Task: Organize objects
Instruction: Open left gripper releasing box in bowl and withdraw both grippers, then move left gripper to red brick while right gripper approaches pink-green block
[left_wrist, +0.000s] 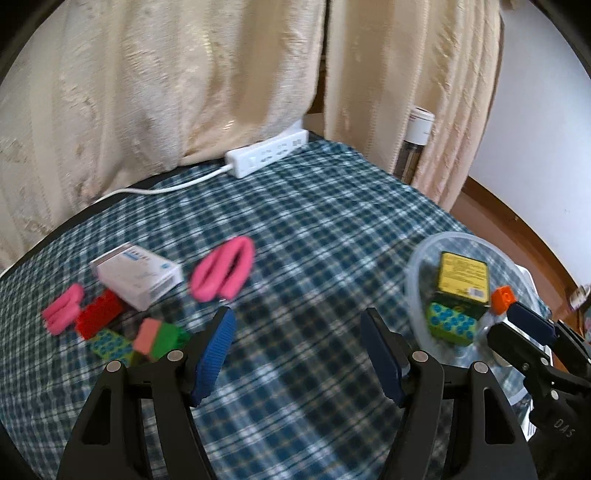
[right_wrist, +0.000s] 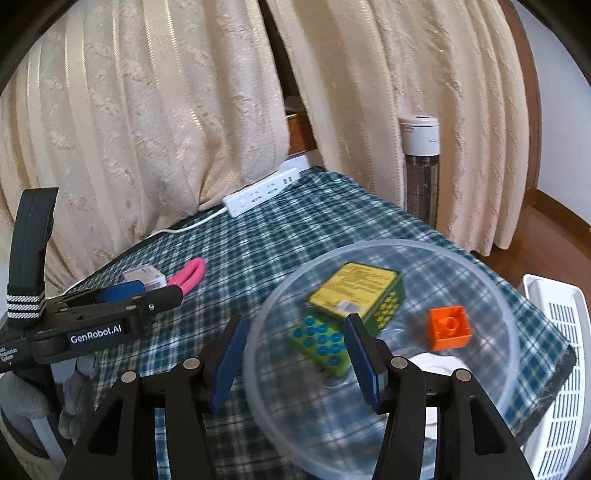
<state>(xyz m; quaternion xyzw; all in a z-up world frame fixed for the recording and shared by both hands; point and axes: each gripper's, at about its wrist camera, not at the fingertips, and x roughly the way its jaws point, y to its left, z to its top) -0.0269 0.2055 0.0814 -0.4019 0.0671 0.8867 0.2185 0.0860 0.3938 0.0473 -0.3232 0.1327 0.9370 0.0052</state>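
Note:
My left gripper (left_wrist: 295, 350) is open over the plaid tablecloth (left_wrist: 314, 229) with nothing between its fingers. To its left lie a white box (left_wrist: 136, 275), two pink looped pieces (left_wrist: 223, 273) (left_wrist: 61, 308), a red brick (left_wrist: 99, 314), a green studded brick (left_wrist: 110, 347) and a pink-and-green block (left_wrist: 155, 338). A clear bowl (right_wrist: 369, 245) holds a yellow-green box (right_wrist: 354, 291), a green brick with blue studs (right_wrist: 321, 343) and an orange brick (right_wrist: 448, 328). My right gripper (right_wrist: 295, 354) is open, straddling the bowl's near rim, pads apart from everything.
A white power strip (left_wrist: 266, 155) and its cord lie at the table's far edge under cream curtains (left_wrist: 184, 92). A white slatted basket (right_wrist: 554, 350) stands off the table's right edge. A tower appliance (right_wrist: 419, 166) stands behind the table.

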